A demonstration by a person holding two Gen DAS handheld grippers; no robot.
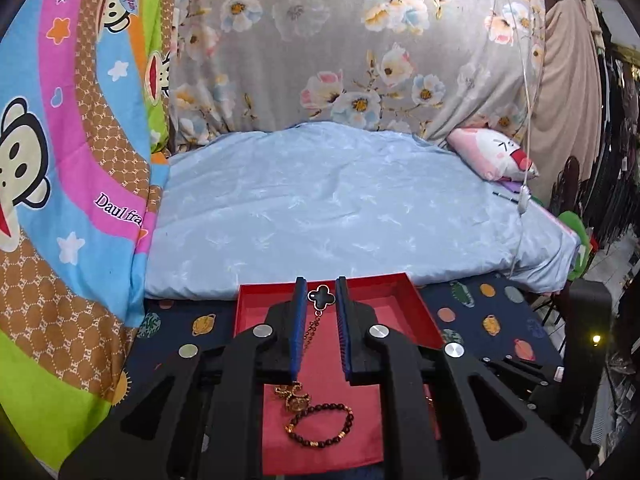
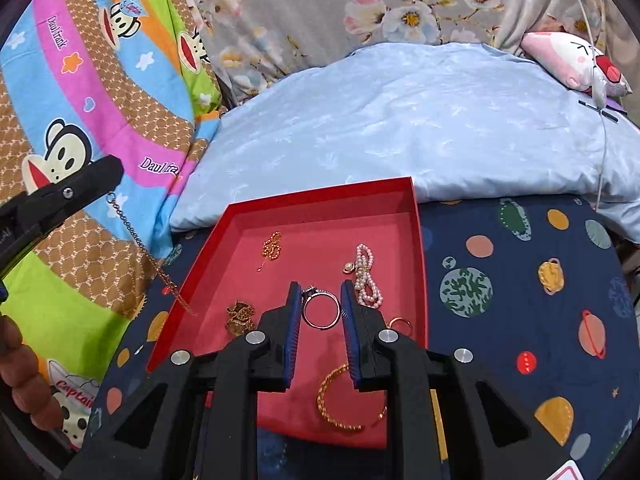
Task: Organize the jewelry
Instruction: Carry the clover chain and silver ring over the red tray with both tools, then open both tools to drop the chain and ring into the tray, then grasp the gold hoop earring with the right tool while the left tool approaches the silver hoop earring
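A shallow red tray (image 2: 416, 240) lies on a dark planet-print cloth. My left gripper (image 1: 321, 298) is shut on a black clover pendant (image 1: 321, 298); its gold chain (image 1: 310, 332) hangs down above the tray (image 1: 416, 312). The chain also shows in the right wrist view (image 2: 152, 260), dangling from the left gripper (image 2: 100, 178) over the tray's left edge. A dark bead bracelet (image 1: 328, 424) lies below. My right gripper (image 2: 320, 304) holds a silver ring (image 2: 320, 308) between its fingers above the tray. In the tray lie a pearl string (image 2: 366, 276), a gold bangle (image 2: 344, 404) and gold charms (image 2: 240, 316).
A pale blue quilt (image 2: 400, 120) lies behind the tray. A bright monkey-print blanket (image 2: 80, 120) is piled at the left. A pink cartoon pillow (image 2: 576, 64) sits far right with a hanging white cable (image 2: 604, 120). The planet cloth (image 2: 520, 300) extends right.
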